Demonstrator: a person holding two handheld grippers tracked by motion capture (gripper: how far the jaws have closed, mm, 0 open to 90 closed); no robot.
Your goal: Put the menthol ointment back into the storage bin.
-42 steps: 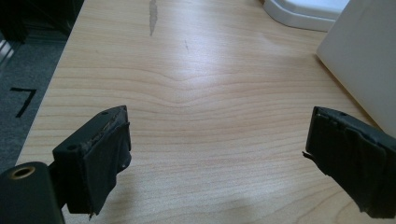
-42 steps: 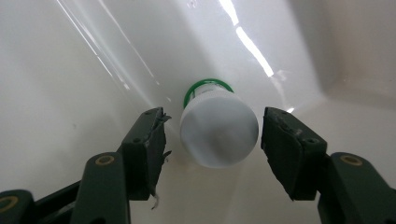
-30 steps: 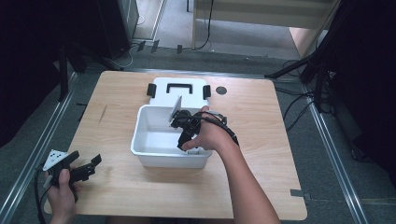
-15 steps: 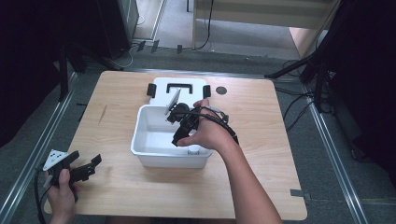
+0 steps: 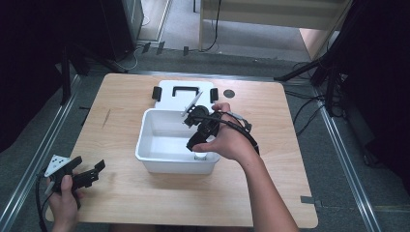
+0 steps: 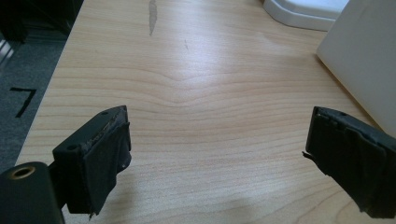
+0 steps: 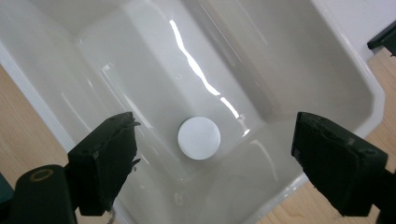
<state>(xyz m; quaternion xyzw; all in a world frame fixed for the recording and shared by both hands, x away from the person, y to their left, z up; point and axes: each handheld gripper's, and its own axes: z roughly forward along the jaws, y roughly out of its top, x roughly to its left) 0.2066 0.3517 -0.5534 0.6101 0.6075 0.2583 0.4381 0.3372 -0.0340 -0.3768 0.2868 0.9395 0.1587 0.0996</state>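
A white plastic bin stands mid-table. On its floor near the front right corner lies a small white round cap, also visible under the hand as a cap. My right gripper hangs over that corner, pointing down into the bin. Its jaws have just been opening and the right gripper now stands wide open, the cap lying below and free of both pads. My left gripper rests low at the table's front left corner. The left gripper is open over bare wood.
The bin's white lid, with a black handle and black side clips, lies flat behind the bin. A small black disc sits right of the lid. From the left gripper, the bin wall stands at the right. Bare wood spreads along the front.
The right gripper has risen a little above the bin floor and its jaws have spread apart, leaving the white cap lying in the bin. The left gripper has stayed put.
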